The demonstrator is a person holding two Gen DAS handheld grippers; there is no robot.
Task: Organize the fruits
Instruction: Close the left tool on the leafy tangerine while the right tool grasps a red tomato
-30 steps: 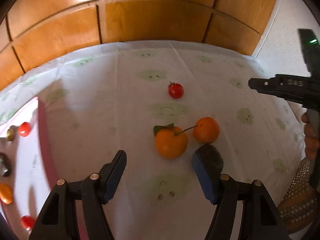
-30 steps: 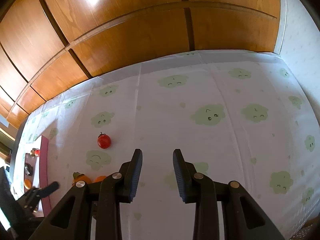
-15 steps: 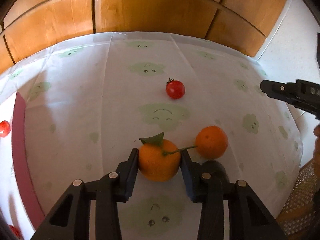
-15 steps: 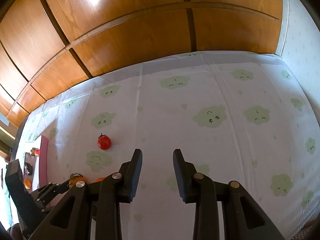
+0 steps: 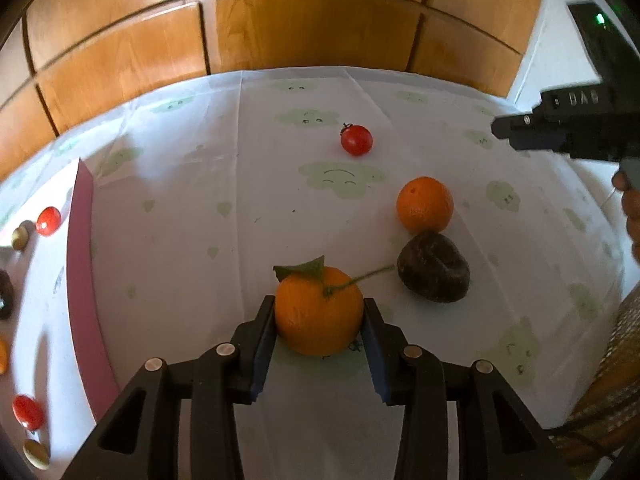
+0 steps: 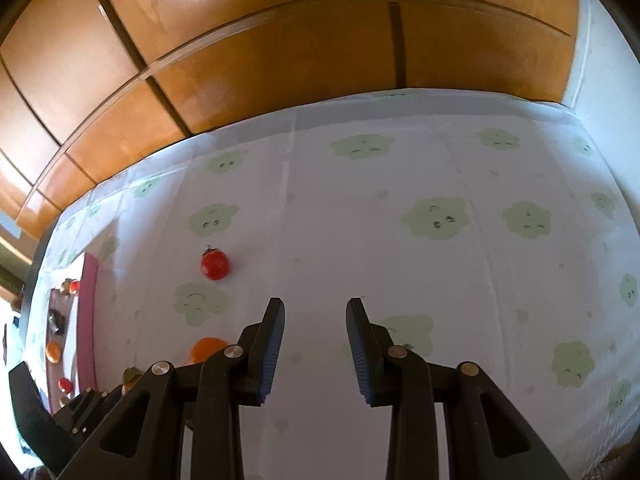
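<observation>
The orange with a leaf [image 5: 318, 316] sits pinched between the pads of the left gripper [image 5: 319, 322], low over the table [image 5: 248, 184]; its jaws have just been closing onto it. Its stem reaches toward a dark wrinkled fruit [image 5: 434, 266] just beside it. Past that fruit, touching it or nearly so, lies a second orange [image 5: 425, 204], and farther from the held orange a cherry tomato [image 5: 356, 140] stands alone with bare cloth around it. Off to the side of the held orange runs the pink edge of a tray [image 5: 82, 280], small fruits beyond it. Wood panels [image 5: 312, 28] close the table's far edge. The right gripper [image 6: 315, 334] hangs narrowly parted over bare cloth, holding nothing; its body reads "DAS".
</observation>
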